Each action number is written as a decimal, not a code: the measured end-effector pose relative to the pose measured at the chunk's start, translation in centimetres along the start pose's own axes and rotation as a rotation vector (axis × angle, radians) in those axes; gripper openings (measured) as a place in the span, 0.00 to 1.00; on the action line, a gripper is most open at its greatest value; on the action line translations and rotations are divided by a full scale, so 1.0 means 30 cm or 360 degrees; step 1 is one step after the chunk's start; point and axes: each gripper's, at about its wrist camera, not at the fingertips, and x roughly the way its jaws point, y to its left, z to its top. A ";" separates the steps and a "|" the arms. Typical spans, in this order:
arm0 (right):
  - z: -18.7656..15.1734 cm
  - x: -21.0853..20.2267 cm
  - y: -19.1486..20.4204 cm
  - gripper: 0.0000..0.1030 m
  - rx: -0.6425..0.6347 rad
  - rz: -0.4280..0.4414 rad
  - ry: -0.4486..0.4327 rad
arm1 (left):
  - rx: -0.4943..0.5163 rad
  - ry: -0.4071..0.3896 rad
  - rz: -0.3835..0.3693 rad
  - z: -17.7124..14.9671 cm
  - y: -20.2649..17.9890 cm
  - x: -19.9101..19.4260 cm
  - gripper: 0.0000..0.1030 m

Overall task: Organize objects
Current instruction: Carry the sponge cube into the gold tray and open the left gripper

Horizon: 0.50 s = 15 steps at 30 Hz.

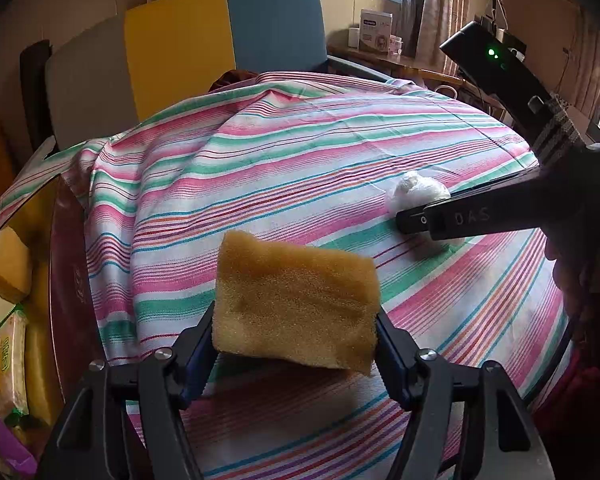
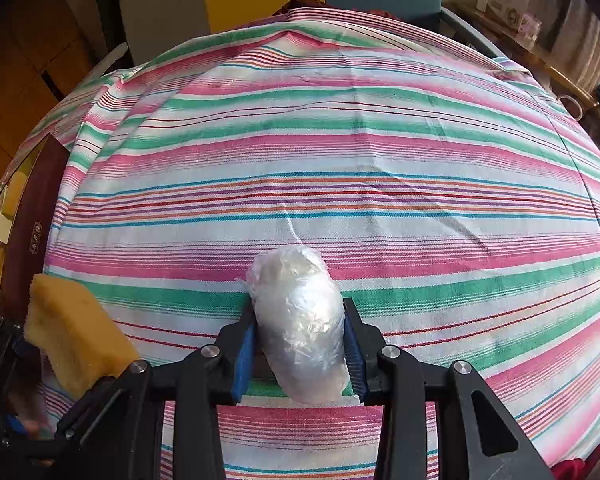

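Note:
A yellow-brown sponge (image 1: 296,300) hangs above the striped cloth, pinched between the blue pads of my left gripper (image 1: 296,344). The right wrist view shows the same sponge (image 2: 76,332) at its lower left. A roll wrapped in clear plastic (image 2: 300,328) lies on the cloth, and my right gripper (image 2: 300,350) is shut on its two sides. In the left wrist view that plastic roll (image 1: 416,192) sits at the right, partly hidden behind the right gripper's black finger (image 1: 460,220).
A pink, green and white striped cloth (image 2: 340,160) covers the round table. A dark red box (image 1: 70,280) lies along its left edge, with snack packets (image 1: 8,360) beside it. A yellow, blue and grey chair (image 1: 220,40) stands behind the table.

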 end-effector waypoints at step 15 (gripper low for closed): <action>-0.006 0.007 0.029 0.38 -0.0080 -0.0053 -0.0029 | -0.0226 -0.0138 -0.0180 0.013 0.162 -0.292 0.67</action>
